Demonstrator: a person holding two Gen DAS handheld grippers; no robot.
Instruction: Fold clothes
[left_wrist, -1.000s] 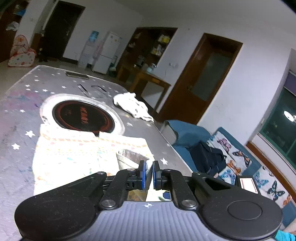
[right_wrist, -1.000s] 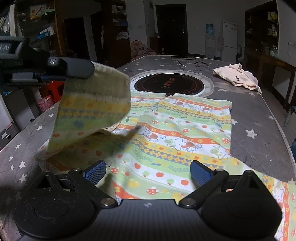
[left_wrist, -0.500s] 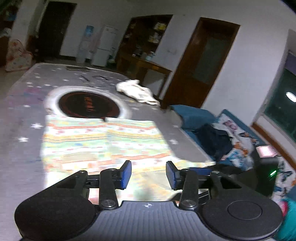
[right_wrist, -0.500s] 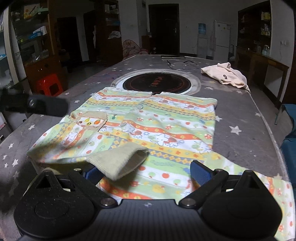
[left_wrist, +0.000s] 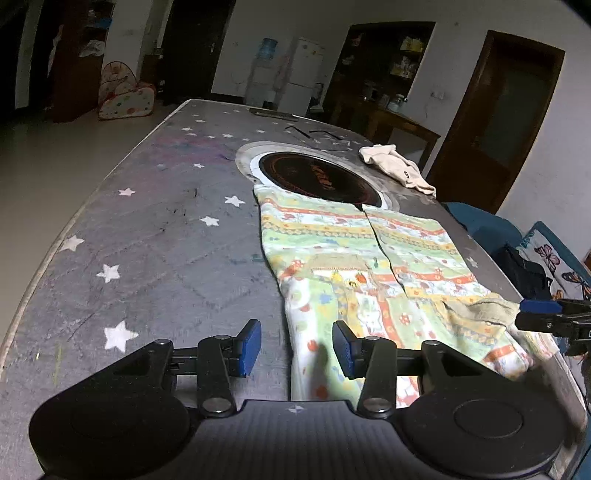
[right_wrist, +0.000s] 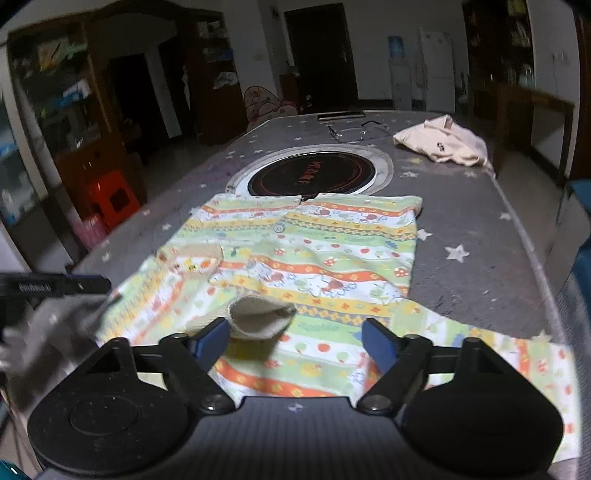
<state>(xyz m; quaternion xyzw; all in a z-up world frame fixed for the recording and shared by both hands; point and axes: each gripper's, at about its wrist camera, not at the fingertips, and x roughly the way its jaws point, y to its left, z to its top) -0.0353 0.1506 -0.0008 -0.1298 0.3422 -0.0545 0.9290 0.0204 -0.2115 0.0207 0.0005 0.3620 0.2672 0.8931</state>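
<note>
A colourful striped child's shirt (left_wrist: 354, 254) lies flat on the grey star-patterned table (left_wrist: 155, 236); it also shows in the right wrist view (right_wrist: 317, 251). One sleeve is folded in, its beige cuff (right_wrist: 258, 317) resting on the shirt body. My left gripper (left_wrist: 295, 345) is open and empty over the shirt's near left edge. My right gripper (right_wrist: 295, 341) is open and empty over the near hem, just behind the cuff. The right gripper's finger (left_wrist: 543, 306) shows at the right edge of the left wrist view.
A round black induction hob (left_wrist: 317, 177) is set in the table beyond the shirt. A cream garment (right_wrist: 443, 144) lies bunched at the far right. A sofa (left_wrist: 546, 258) stands right of the table, a red stool (right_wrist: 110, 195) on the left.
My left gripper let go of the sleeve, opened and drew back to the left. The sleeve dropped onto the shirt body. The right gripper stayed open.
</note>
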